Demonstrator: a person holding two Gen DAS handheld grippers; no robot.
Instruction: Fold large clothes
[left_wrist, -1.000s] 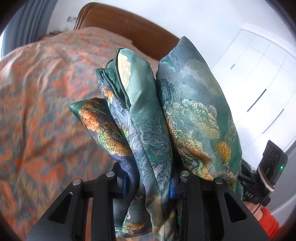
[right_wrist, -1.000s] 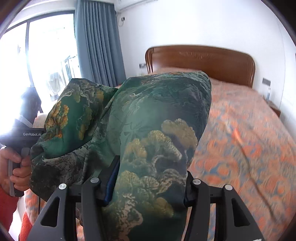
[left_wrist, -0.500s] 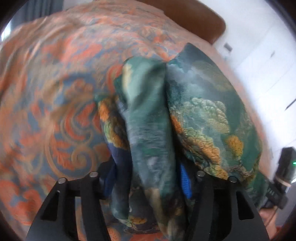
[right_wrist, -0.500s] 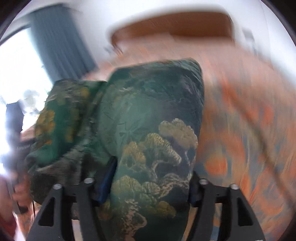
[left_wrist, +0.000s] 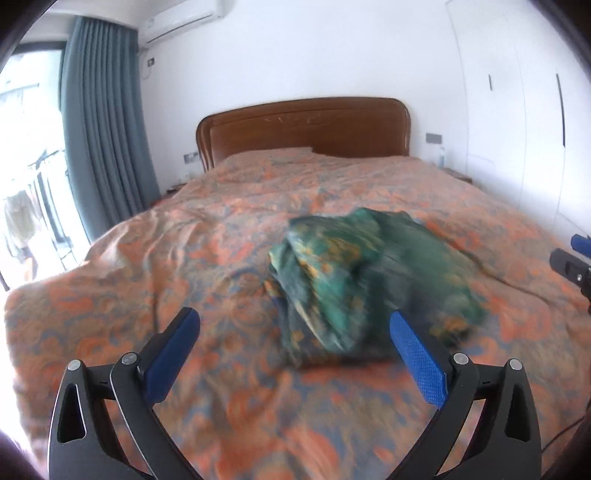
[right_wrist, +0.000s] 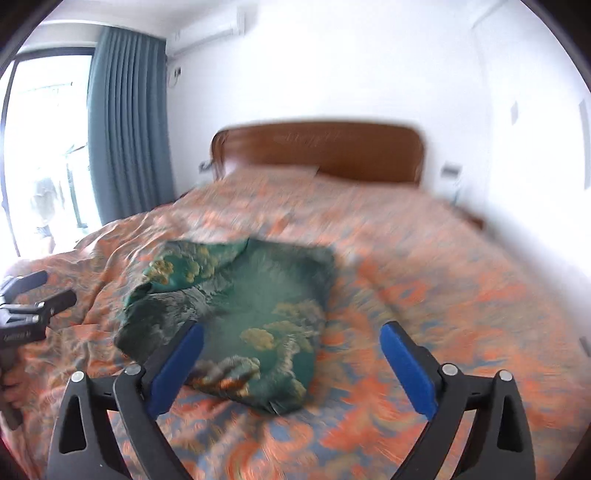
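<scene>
Lying mid-bedspread (left_wrist: 229, 236), folded garment (right_wrist: 258, 317) sits between spread tools (right_wrist: 291, 343).

folded garment (left_wrist: 369, 280) on bed (left_wrist: 221, 229), seemingly mid-bed, headboard (left_wrist: 303, 129) behind

Green garment (right_wrist: 258, 317), gold-orange tree print; bedspread (left_wrist: 207, 236) orange-blue swirls; tongs (left_wrist: 293, 325) black, blue pads.

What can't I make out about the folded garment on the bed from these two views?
- Garment: blurred in left wrist view, so its fold edges are unclear.
- Garment's near left corner: hidden behind the right gripper finger.
- Bedspread: smeared in right wrist view.
- Left gripper: open, holding nothing.
</scene>
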